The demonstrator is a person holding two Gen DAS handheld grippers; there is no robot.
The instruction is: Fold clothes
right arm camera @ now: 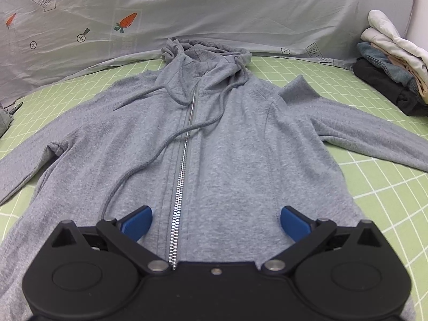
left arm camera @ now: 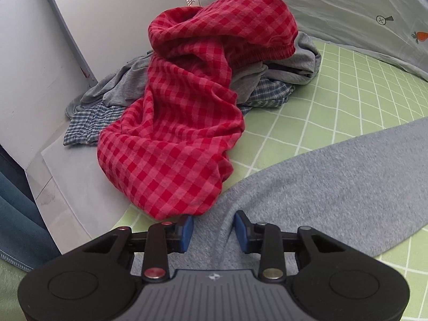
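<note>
A grey zip-up hoodie (right arm camera: 214,139) lies flat and face up on the green grid mat (right arm camera: 379,187), hood at the far end, both sleeves spread sideways. My right gripper (right arm camera: 215,223) is open wide, low over the hoodie's lower front, straddling the silver zipper (right arm camera: 182,176). My left gripper (left arm camera: 214,231) is open, its blue pads either side of a fold in the hoodie's sleeve (left arm camera: 334,187) near the cuff. It grips nothing that I can see.
A heap of unfolded clothes lies ahead of the left gripper: red checked trousers (left arm camera: 184,107) on grey and blue-plaid garments (left arm camera: 272,91). White boards (left arm camera: 40,67) stand left. A stack of folded clothes (right arm camera: 393,61) sits far right. A carrot-print sheet (right arm camera: 160,13) hangs behind.
</note>
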